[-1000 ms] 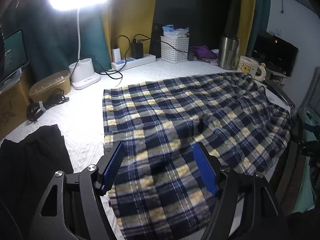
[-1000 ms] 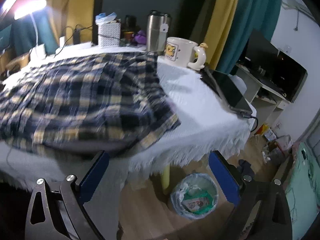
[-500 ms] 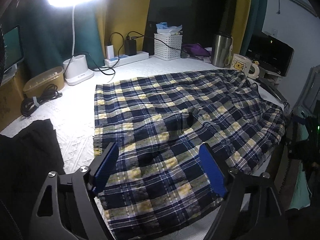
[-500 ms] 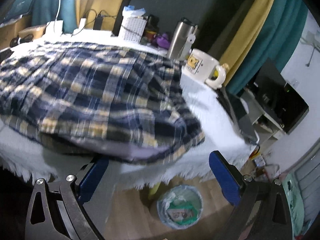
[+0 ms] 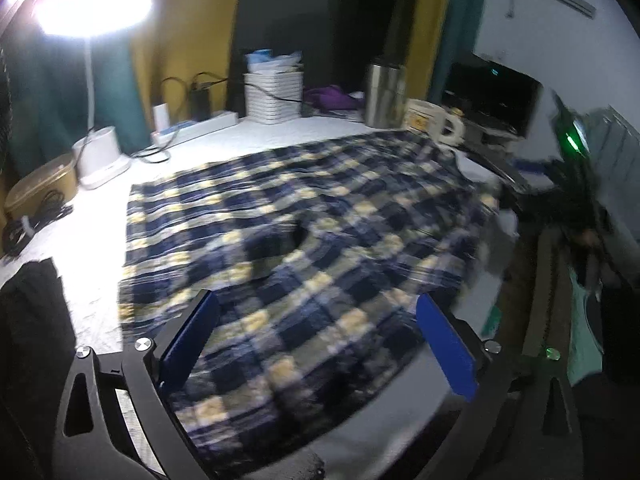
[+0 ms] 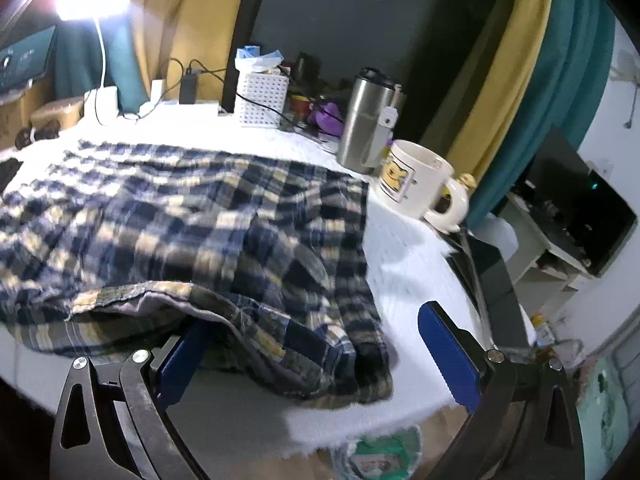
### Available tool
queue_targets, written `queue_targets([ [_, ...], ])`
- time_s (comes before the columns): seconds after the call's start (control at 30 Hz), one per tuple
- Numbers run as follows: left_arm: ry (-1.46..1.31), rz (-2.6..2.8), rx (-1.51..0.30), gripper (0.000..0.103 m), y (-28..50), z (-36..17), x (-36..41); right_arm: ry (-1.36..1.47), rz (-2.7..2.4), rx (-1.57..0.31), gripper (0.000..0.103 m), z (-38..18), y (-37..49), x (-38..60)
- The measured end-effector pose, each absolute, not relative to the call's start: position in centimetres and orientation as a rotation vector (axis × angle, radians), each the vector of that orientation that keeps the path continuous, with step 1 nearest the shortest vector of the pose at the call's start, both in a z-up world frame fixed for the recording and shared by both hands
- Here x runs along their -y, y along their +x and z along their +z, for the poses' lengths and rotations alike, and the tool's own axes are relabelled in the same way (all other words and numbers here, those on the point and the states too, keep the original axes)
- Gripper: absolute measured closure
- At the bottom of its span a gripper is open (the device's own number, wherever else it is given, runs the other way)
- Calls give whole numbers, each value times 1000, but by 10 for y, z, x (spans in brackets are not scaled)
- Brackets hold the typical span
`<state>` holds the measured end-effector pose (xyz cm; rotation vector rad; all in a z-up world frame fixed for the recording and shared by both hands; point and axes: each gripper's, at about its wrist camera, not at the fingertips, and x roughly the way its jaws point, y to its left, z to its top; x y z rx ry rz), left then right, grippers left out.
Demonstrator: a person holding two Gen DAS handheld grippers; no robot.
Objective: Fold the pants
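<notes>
The blue and yellow plaid pants [image 5: 320, 208] lie spread flat on the white table cloth [image 5: 92, 240]. My left gripper [image 5: 316, 304] hovers over their near edge. Its jaws are opening wide and the blue pads touch nothing. In the right wrist view the pants [image 6: 180, 208] end in a bunched corner near the table's front edge. My right gripper [image 6: 312, 320] stands open around that corner. Its left finger [image 6: 180, 356] is partly hidden under the cloth's lifted hem, and its right finger [image 6: 448, 352] is over bare table cloth [image 6: 408, 264].
A lit desk lamp [image 5: 92, 4], a power strip [image 5: 196, 126], a white basket [image 5: 274, 96], a steel tumbler [image 6: 368, 120] and a cream mug [image 6: 420, 180] line the back. Black cloth [image 5: 32, 320] lies at the left. A bin [image 6: 380, 452] stands below the front edge.
The left jaws have spread wider and the left view has drawn back. The right gripper has risen and closed in on the pants' corner, which now lies between its fingers.
</notes>
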<state>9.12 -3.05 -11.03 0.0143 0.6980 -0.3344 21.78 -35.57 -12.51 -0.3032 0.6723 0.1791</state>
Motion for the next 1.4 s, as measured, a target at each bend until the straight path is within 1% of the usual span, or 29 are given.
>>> queue_targets([
  [0.3, 211, -342, -764, 3, 86, -132, 70, -135, 237, -739, 2, -126, 272, 361],
  [0.43, 291, -238, -816, 3, 98, -143, 73, -88, 250, -744, 2, -127, 287, 361],
  [0.53, 290, -173, -838, 5, 106, -148, 62, -79, 257, -737, 2, -125, 292, 361],
  [0.6, 259, -169, -837, 25, 107, -147, 51, -77, 258, -738, 2, -126, 292, 363],
  [0.63, 252, -167, -842, 44, 106, -146, 47, -78, 258, -736, 2, -127, 292, 365],
  [0.67, 244, -169, -841, 60, 105, -145, 43, -81, 259, -735, 2, -128, 291, 366],
  [0.7, 223, -184, -833, 67, 102, -143, 38, -87, 261, -733, 2, -130, 289, 368],
  [0.73, 205, -187, -825, 81, 99, -138, 34, -94, 259, -732, 2, -131, 287, 369],
  [0.77, 193, -176, -813, 86, 96, -132, 31, -107, 256, -729, 2, -133, 284, 370],
  [0.8, 182, -175, -795, 86, 94, -125, 29, -121, 255, -724, 2, -134, 279, 370],
  [0.87, 152, -176, -760, 93, 90, -111, 23, -152, 266, -713, 2, -138, 268, 370],
  [1.0, 101, -145, -723, 93, 96, -96, 5, -217, 281, -724, 3, -152, 253, 364],
  [1.03, 102, -133, -729, 93, 100, -98, 2, -225, 278, -721, 9, -154, 250, 363],
  [1.07, 102, -121, -732, 93, 103, -99, 0, -219, 291, -727, 25, -155, 250, 363],
  [1.13, 94, -107, -732, 93, 111, -101, -5, -215, 292, -724, 33, -154, 250, 363],
  [1.17, 90, -100, -732, 93, 114, -101, -7, -209, 301, -717, 42, -152, 251, 363],
  [1.2, 83, -97, -733, 93, 118, -102, -10, -202, 310, -712, 47, -150, 251, 363],
  [1.27, 79, -79, -735, 93, 124, -106, -13, -189, 324, -701, 60, -145, 254, 363],
  [1.3, 82, -79, -740, 92, 126, -108, -14, -183, 331, -698, 64, -143, 256, 362],
  [1.33, 87, -84, -757, 92, 128, -112, -13, -177, 336, -696, 70, -141, 258, 361],
  [1.37, 95, -96, -784, 91, 132, -117, -12, -175, 340, -697, 75, -140, 260, 360],
  [1.4, 114, -105, -825, 89, 136, -124, -10, -176, 342, -697, 77, -140, 261, 359],
])
